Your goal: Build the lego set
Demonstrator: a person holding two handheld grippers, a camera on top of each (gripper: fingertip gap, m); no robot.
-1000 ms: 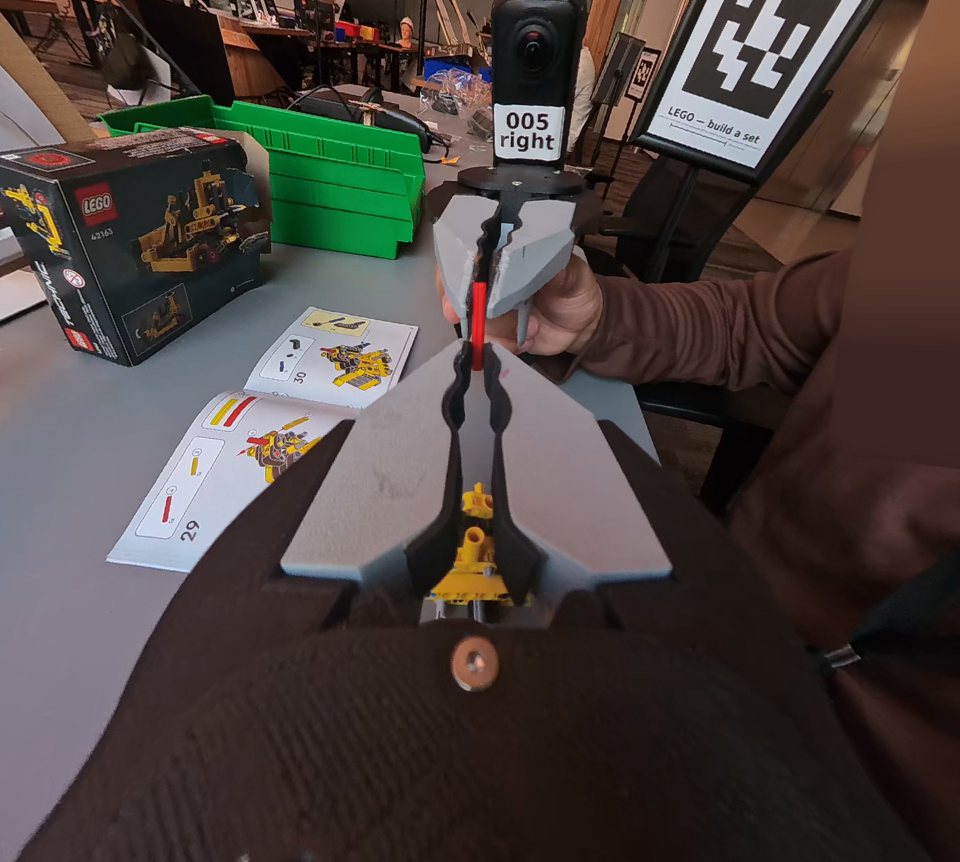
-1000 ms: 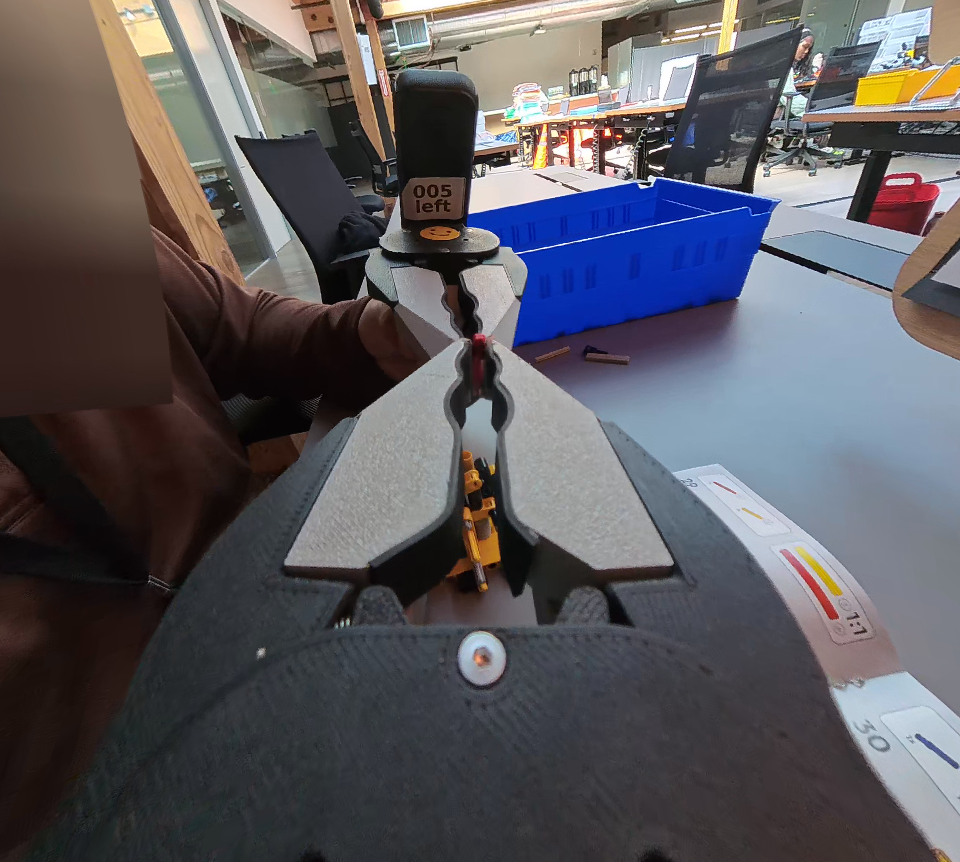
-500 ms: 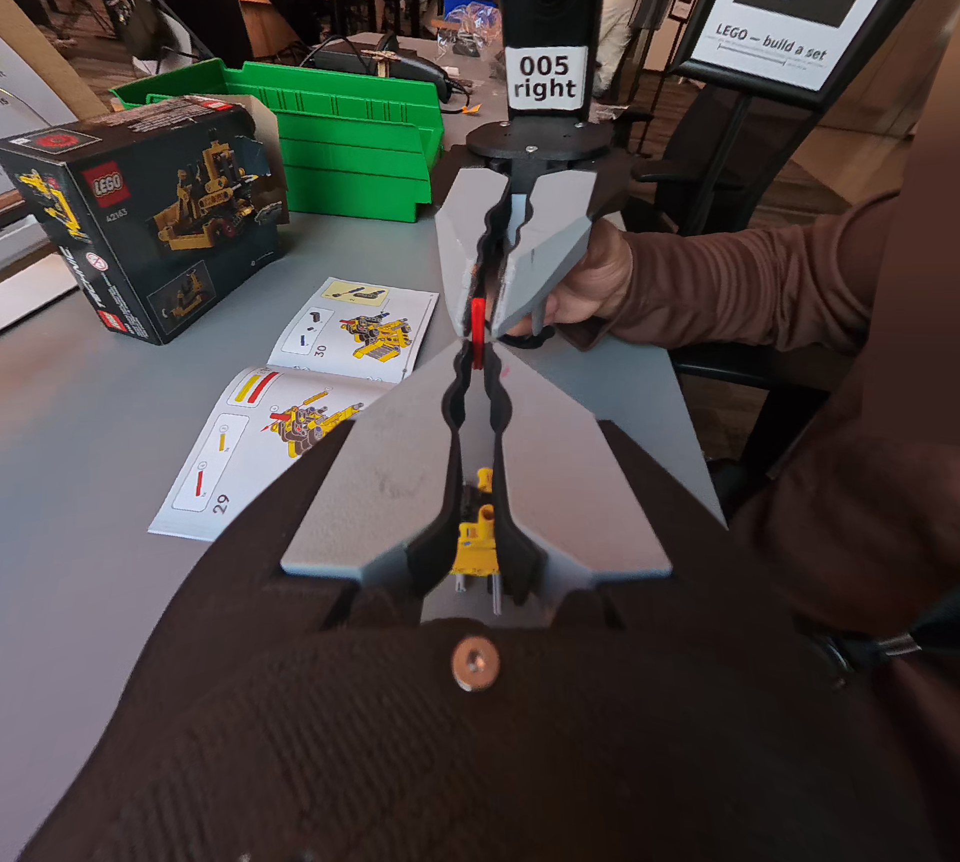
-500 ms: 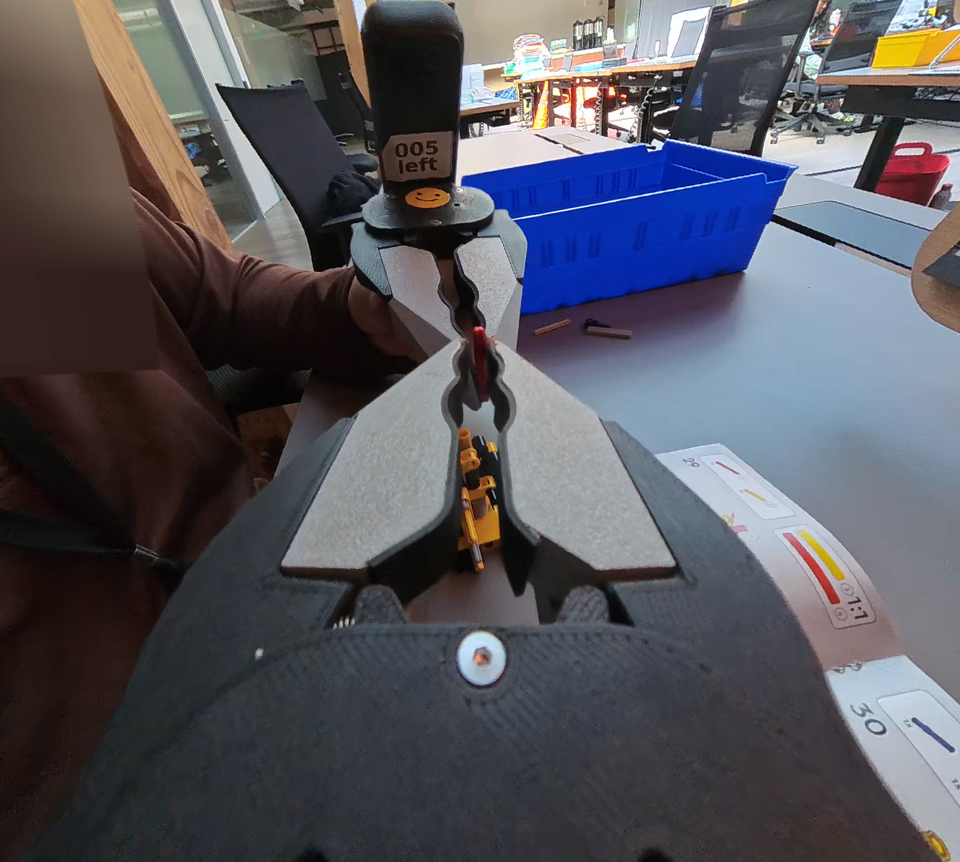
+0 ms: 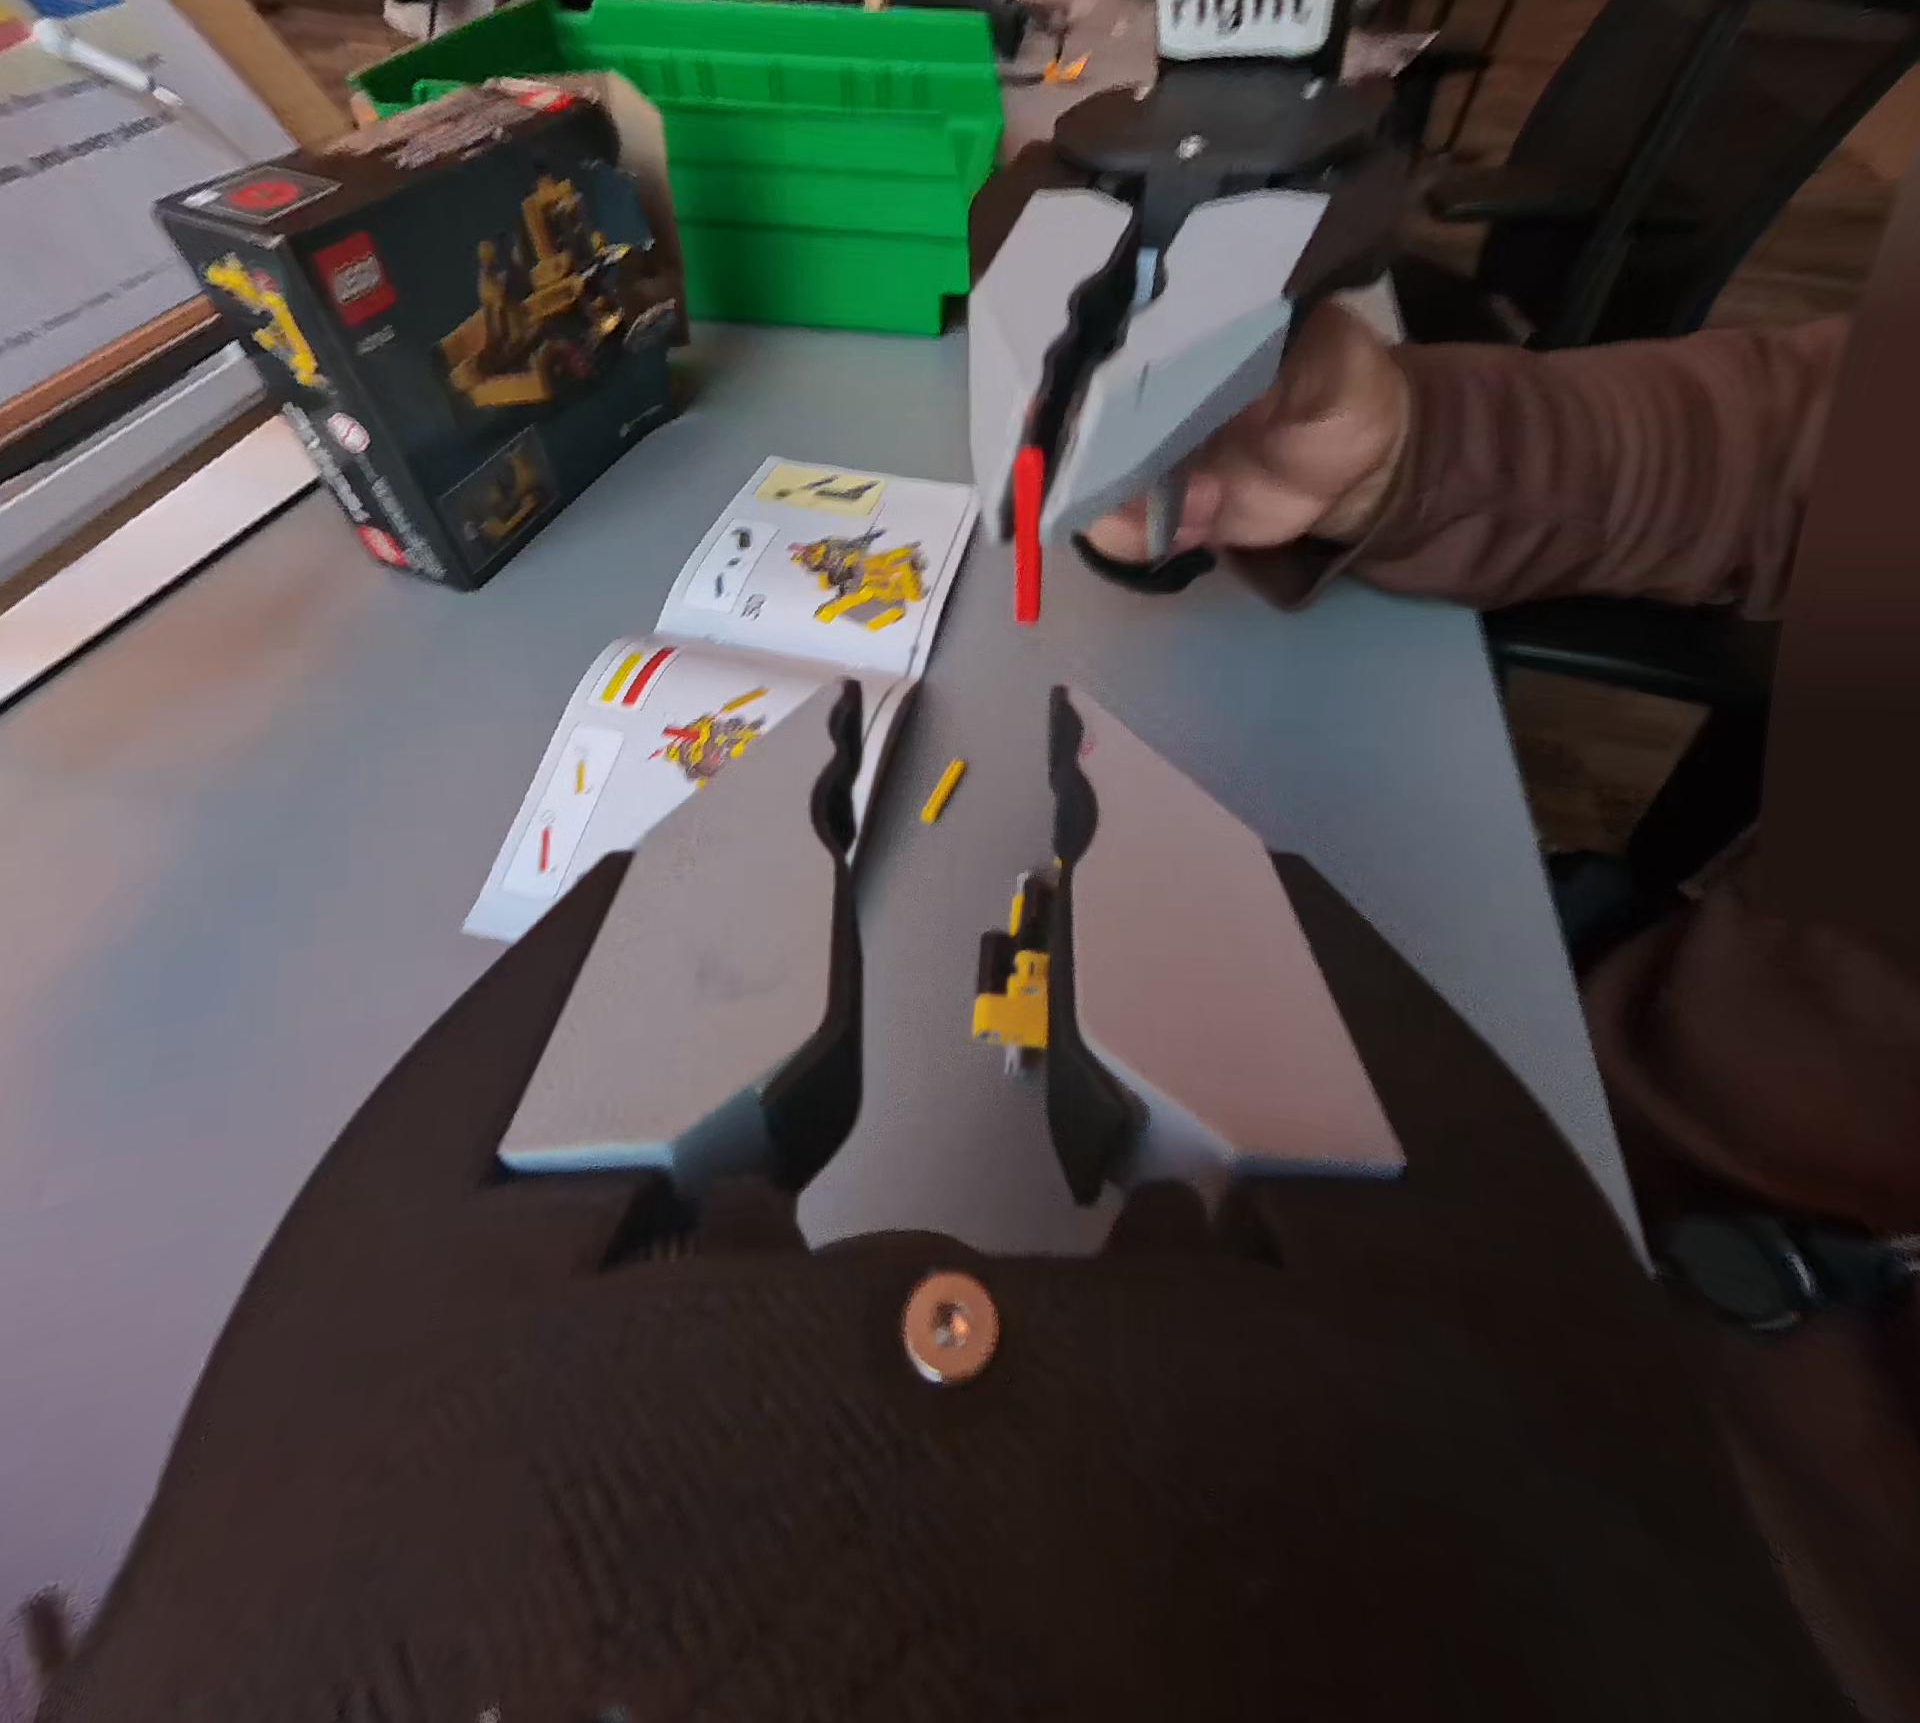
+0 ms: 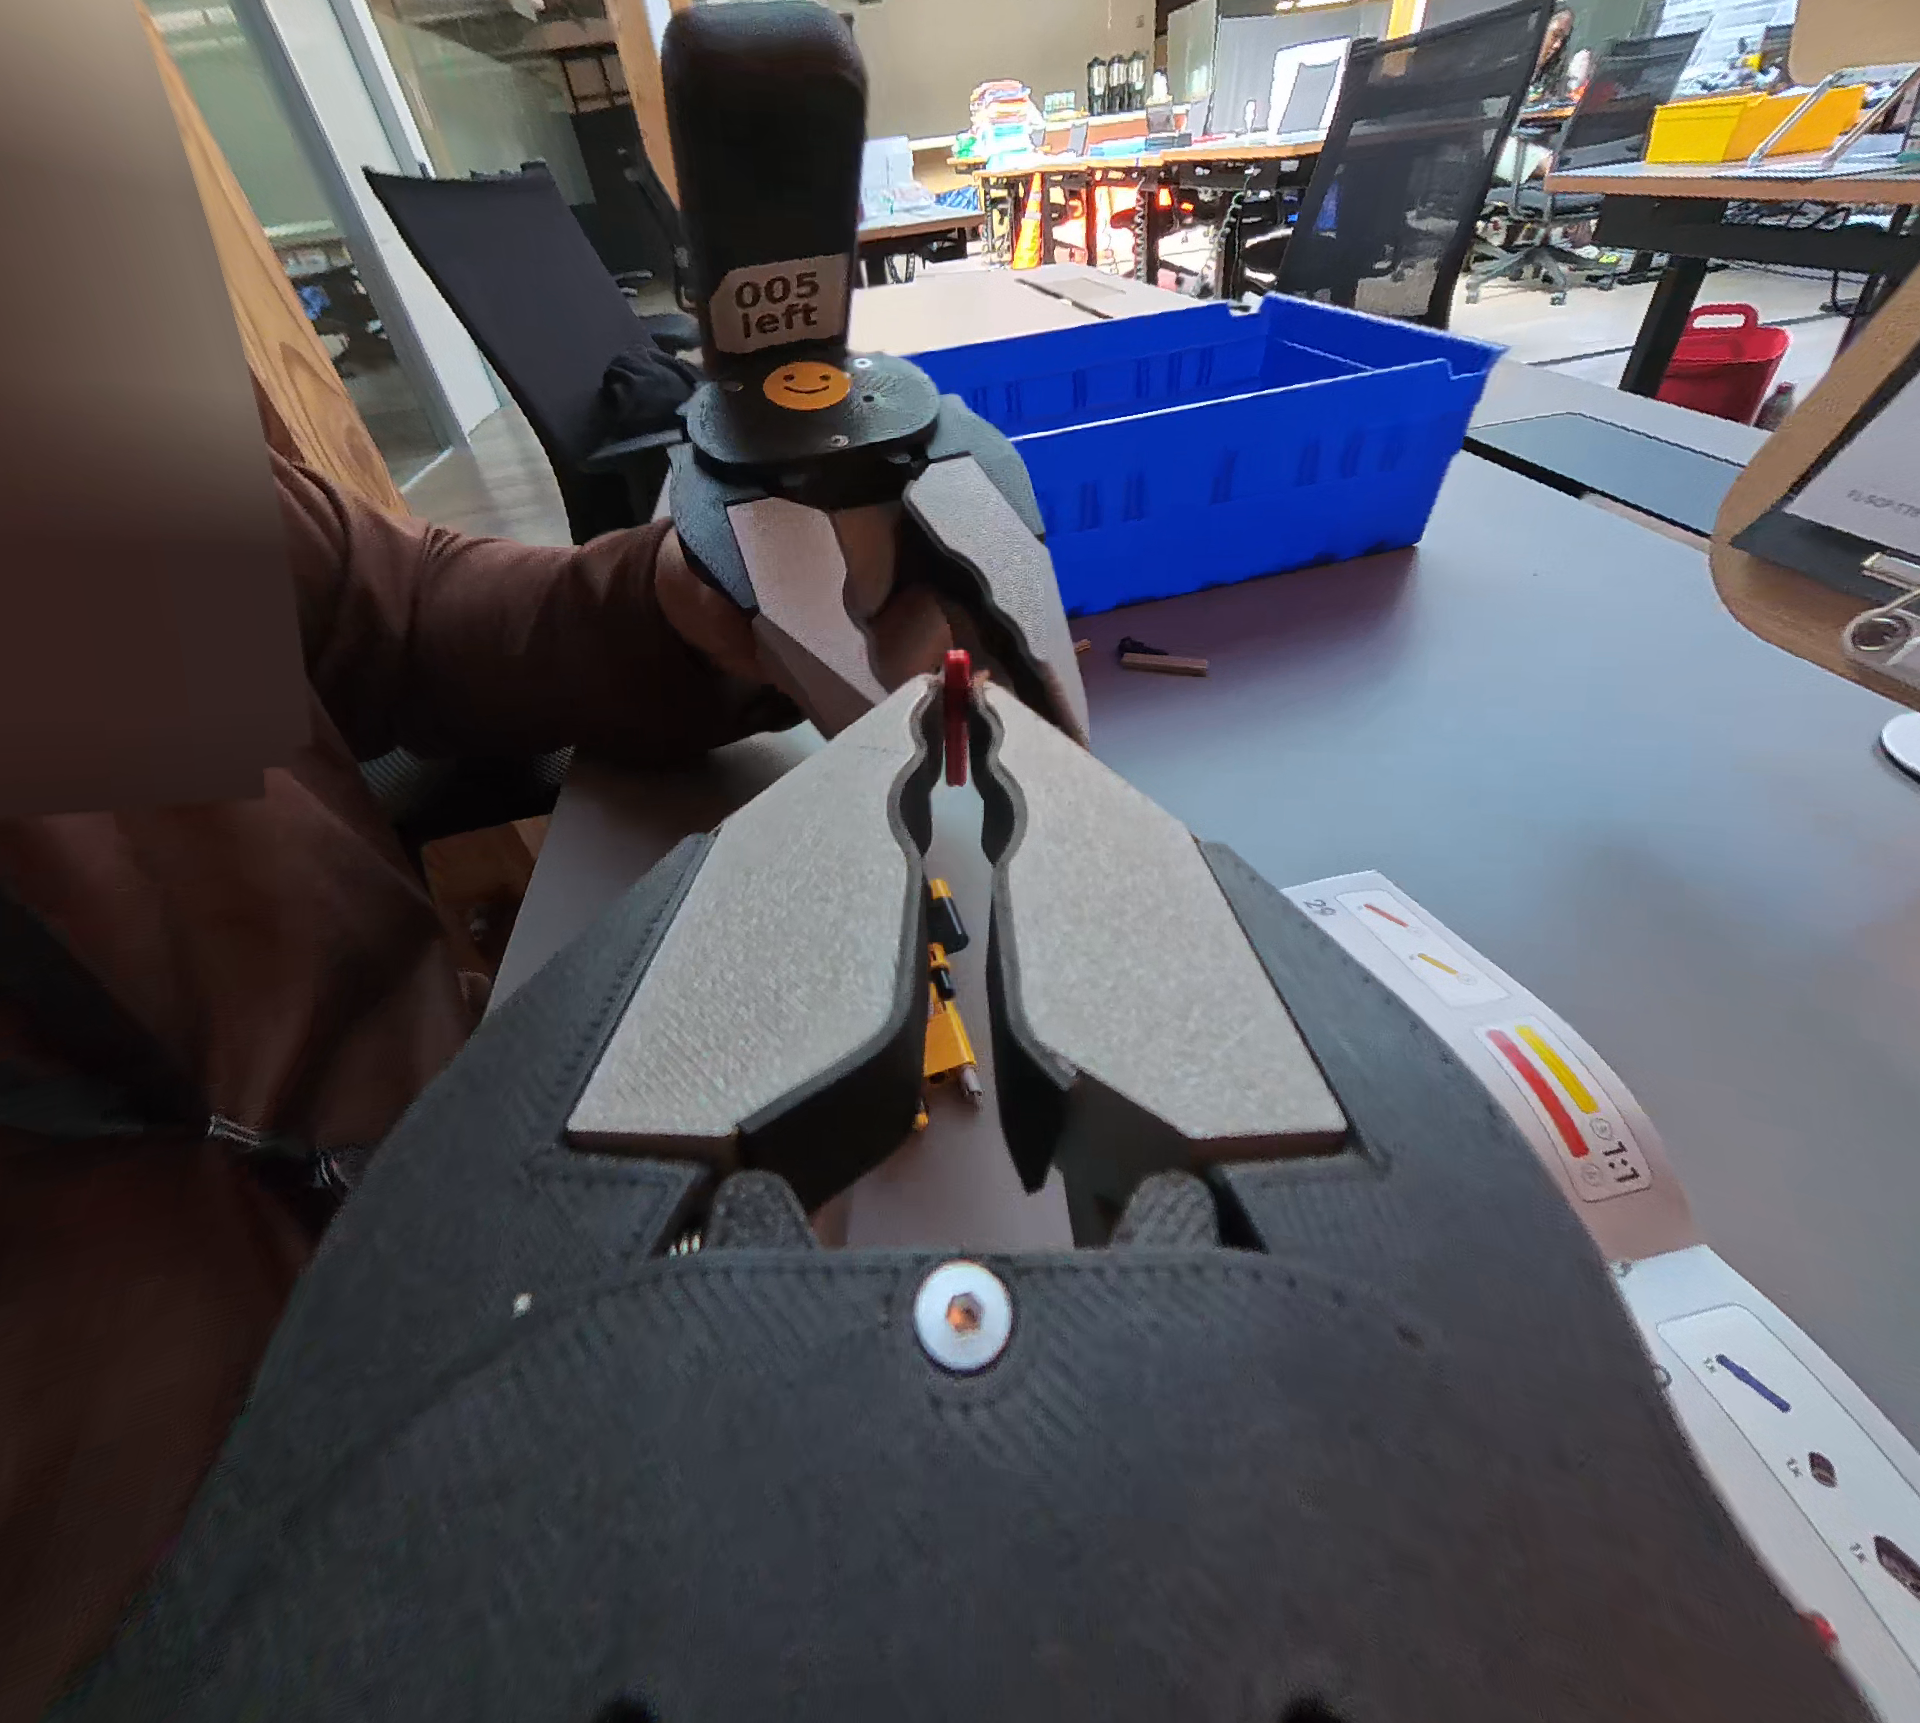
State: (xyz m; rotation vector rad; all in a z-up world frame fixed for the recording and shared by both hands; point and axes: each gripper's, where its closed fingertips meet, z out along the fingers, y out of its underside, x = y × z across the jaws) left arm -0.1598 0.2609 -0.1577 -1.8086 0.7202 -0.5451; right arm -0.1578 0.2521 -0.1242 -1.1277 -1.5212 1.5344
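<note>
Lego pieces are spread across the grey table [image 5: 260, 842], and from where I stand they read left to right like this. Farthest left sits the black Lego box [image 5: 436, 343], upright, with the green bin [image 5: 821, 156] just behind and to its right. Next comes the open instruction booklet [image 5: 790, 634], flat on the table. Beside its right edge lies 1 small yellow pin [image 5: 943, 788], loose and apart from everything else. Close to it stands the partly built yellow model [image 5: 1013, 972], seen through the gap of the left gripper [image 5: 951, 717], whose 2 fingers are spread wide with nothing between them; the model sits near the inner side of one finger, and I cannot tell whether they touch. Above and beyond, the right gripper [image 5: 1023, 520] is pinched narrow on a red axle [image 5: 1027, 530], which hangs down out of its tips clear of the table. The person's hand [image 5: 1288, 447] in a brown sleeve holds that tool. From the right wrist view, the same red axle [image 6: 956, 717] stands between the closed tips, the yellow model [image 6: 945, 1019] shows below them, and a blue bin [image 6: 1226, 447] sits farther back.
</note>
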